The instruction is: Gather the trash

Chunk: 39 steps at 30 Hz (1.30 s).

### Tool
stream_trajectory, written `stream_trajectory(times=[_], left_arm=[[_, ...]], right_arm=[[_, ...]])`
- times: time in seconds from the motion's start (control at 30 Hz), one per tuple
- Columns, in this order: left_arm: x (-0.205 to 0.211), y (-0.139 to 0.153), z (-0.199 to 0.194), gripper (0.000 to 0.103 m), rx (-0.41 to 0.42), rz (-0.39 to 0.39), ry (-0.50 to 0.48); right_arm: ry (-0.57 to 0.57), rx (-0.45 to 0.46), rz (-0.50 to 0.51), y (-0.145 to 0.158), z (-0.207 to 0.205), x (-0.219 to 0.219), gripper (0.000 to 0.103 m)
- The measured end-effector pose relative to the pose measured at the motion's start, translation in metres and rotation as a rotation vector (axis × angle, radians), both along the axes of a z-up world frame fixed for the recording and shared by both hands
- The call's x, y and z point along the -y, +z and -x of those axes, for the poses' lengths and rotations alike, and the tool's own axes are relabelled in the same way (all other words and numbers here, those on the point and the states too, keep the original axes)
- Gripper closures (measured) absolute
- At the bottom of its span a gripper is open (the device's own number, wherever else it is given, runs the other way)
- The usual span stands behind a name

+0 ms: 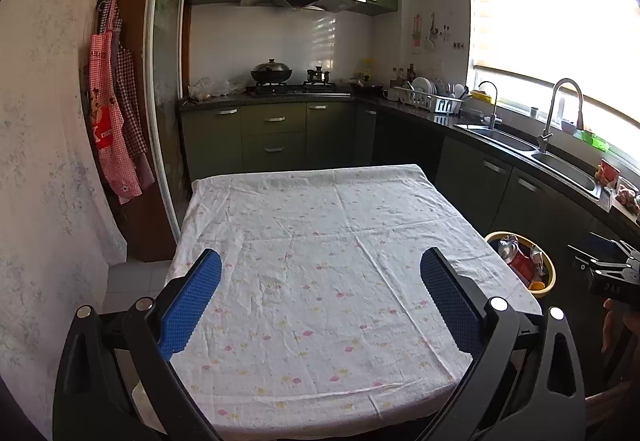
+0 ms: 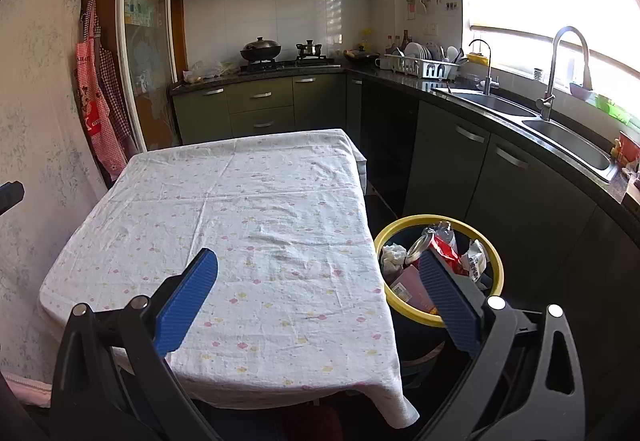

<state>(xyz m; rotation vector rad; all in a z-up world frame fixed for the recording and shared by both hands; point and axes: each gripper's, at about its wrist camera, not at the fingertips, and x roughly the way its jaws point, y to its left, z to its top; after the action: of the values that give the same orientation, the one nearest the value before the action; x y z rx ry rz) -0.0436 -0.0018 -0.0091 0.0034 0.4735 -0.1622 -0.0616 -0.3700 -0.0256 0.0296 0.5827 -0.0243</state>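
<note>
Filling a yellow-rimmed bin (image 2: pixel 496 253) at four o'clock of the cloth-covered table (image 2: pixel 248 225), wrappers (image 2: pixel 444 247), tissue (image 2: pixel 394 255), left gripper (image 1: pixel 320 305) and right gripper (image 2: pixel 318 299) spread, nothing held

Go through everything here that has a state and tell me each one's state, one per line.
Left gripper: open, holding nothing.
Right gripper: open, holding nothing.
Bin: uncovered, holding trash, on the floor beside the table.
Tablecloth: spread flat, wrinkled, nothing on it.
Wok: lid on, sitting on the stove.
Dish rack: loaded with plates.
Cabinets: doors and drawers shut.
Aprons: hanging on the wall.
</note>
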Motion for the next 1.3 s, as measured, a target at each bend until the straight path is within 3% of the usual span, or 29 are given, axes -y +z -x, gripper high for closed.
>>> stream_trajectory(times=[1.3], left_arm=[[-0.0012,-0.0058,-0.0034,0.005,-0.014,-0.005,-0.003]], right_arm=[[-0.003,-0.002,-0.005,-0.0001,-0.0008,-0.0017,0.007]])
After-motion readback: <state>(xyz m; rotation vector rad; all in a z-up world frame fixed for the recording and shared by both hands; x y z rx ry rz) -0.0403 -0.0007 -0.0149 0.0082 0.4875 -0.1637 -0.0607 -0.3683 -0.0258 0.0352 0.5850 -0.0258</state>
